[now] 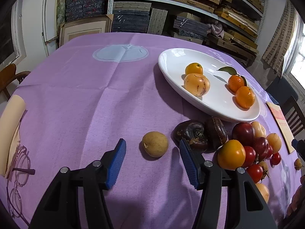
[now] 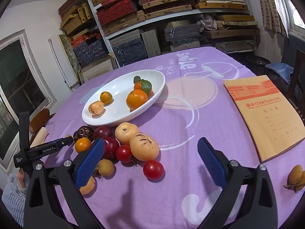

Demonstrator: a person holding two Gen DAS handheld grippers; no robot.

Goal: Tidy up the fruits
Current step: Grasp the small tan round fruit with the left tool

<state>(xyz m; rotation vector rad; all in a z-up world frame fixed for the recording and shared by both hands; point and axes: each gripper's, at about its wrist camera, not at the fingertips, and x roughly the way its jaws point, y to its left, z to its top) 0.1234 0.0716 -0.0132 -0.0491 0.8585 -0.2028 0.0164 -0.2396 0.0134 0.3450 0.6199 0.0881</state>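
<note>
Both tools agape, nothing held.

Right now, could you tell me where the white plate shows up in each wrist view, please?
Left wrist: white plate upper right, beyond the left gripper.
Right wrist: plate centre left, behind the fruit pile.
Shared landmark: the leafy tangerine on it.

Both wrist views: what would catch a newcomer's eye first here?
The white dish on the purple cloth, holding four orange and yellow fruits. In front of it lies a loose fruit pile of reds, yellows and dark browns. One tan fruit sits alone between the open left gripper's fingers.
</note>
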